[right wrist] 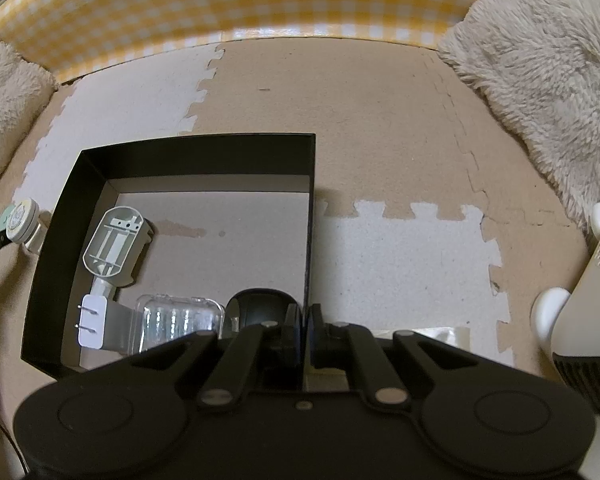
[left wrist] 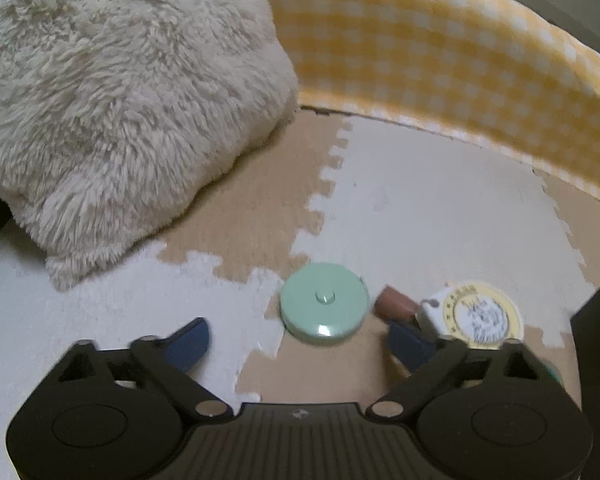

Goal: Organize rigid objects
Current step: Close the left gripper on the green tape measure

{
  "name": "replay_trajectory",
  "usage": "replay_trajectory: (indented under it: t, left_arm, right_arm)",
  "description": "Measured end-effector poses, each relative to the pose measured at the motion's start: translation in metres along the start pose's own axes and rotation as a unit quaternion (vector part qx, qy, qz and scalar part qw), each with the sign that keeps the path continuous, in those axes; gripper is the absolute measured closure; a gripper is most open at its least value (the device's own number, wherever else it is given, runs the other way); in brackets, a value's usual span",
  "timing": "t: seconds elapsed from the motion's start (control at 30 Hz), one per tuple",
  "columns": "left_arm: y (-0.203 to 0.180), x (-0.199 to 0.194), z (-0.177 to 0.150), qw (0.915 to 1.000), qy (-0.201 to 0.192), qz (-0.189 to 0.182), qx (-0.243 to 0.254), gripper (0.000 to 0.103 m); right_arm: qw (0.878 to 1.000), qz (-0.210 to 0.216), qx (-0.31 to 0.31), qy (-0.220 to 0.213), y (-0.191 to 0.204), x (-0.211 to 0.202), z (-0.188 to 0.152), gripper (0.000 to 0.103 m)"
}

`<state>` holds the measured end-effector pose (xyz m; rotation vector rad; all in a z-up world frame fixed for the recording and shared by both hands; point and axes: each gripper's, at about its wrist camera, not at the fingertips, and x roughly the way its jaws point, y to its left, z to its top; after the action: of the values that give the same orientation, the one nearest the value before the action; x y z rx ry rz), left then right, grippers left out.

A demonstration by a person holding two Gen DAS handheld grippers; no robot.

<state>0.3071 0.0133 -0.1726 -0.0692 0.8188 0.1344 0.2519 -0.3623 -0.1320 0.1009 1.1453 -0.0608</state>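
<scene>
Fluffy cream cushion (left wrist: 112, 120) fills the upper left, gingham wall (left wrist: 440, 60) behind. Mint round tape measure (left wrist: 324, 306) lies low centre on the foam mat (left wrist: 440, 220), between the left gripper's (left wrist: 300, 342) spread fingers, untouched. Right gripper (right wrist: 305, 330) is pressed together at the black box (right wrist: 204, 152).

Both handheld tools look alike. The left gripper (left wrist: 300, 344) fills the lower part of its frame: a matte black body with fine ribbing and a small diamond mark at the centre, two round black discs at the lower corners, angled black link bars with silver pivot pins, and blue fingers (left wrist: 188, 344). The right gripper (right wrist: 305, 332) shows the same black discs, bars and silver pins.
</scene>
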Motion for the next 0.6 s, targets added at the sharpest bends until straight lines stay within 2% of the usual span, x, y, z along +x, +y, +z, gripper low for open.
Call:
replay_trajectory:
  t: [0.2,0.33,0.6]
  left_arm:
    - [-0.0006,0.0066,0.0031,0.9995,-0.023,-0.011,0.019,0.031]
    - [-0.0064,0.0073,0.0035,0.9984,-0.032,-0.023,0.040,0.053]
    - [-0.0073,0.0034,0.0027,0.9985,-0.034,-0.026,0.034,0.053]
  right_arm:
    - [1.000,-0.002,-0.002,0.000,0.0007,0.0002,-0.0001,0.098]
    - [1.000,-0.002,-0.003,0.000,0.0005,0.0003,-0.0002,0.099]
    - [1.000,0.000,0.001,0.000,-0.0004,0.0001,-0.0004,0.099]
